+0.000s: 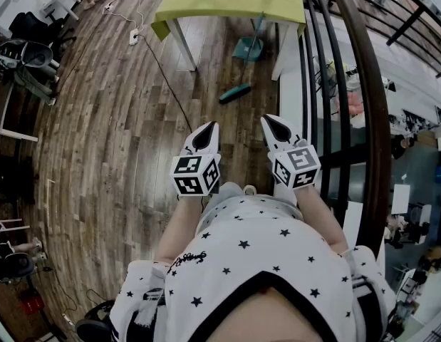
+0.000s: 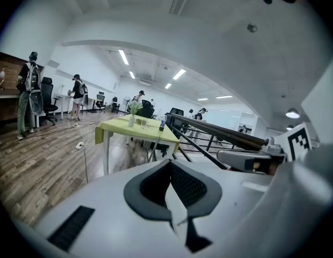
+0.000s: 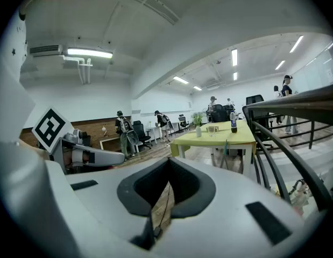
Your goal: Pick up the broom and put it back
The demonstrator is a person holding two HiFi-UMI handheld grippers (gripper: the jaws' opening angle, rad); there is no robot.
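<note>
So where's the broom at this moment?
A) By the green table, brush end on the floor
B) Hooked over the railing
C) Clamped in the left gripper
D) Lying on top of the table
A: the broom has its teal brush end on the wooden floor beside the green table, well ahead of the left gripper and right gripper, which hold nothing.

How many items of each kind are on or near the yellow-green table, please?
White vase with plant: 1
Clear drinking glass: 1
Dark bottle with blue cap: 1
Teal broom on the floor: 1
Teal dustpan: 1
Total: 5
</note>
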